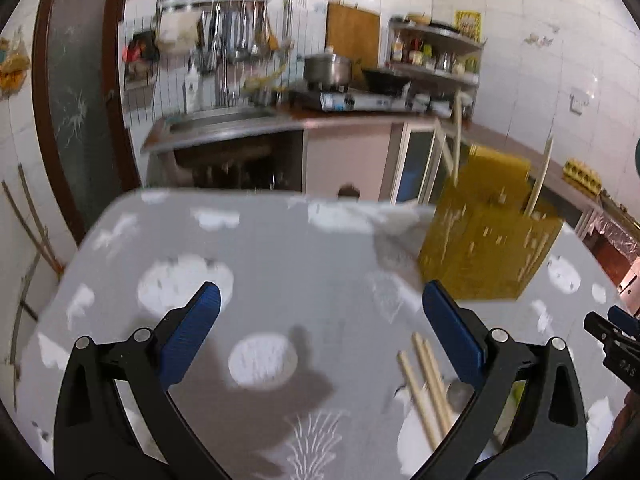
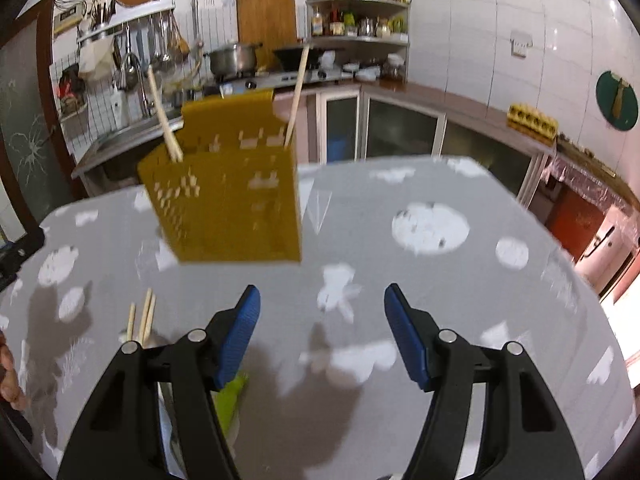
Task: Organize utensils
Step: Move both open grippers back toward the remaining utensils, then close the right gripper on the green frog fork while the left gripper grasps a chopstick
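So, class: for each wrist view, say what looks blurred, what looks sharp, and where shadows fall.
Left wrist view: the yellow utensil holder and the kitchen behind are motion-smeared, the left gripper is sharp, and a dark shadow lies on the tablecloth between its fingers. Right wrist view: milder blur on the holder, crisp right gripper, shadow beneath it.

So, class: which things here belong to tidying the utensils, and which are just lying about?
Job: yellow holder, chopsticks in it, loose chopsticks on the table, green utensil.

Lying about: pot, cutting board, egg carton.
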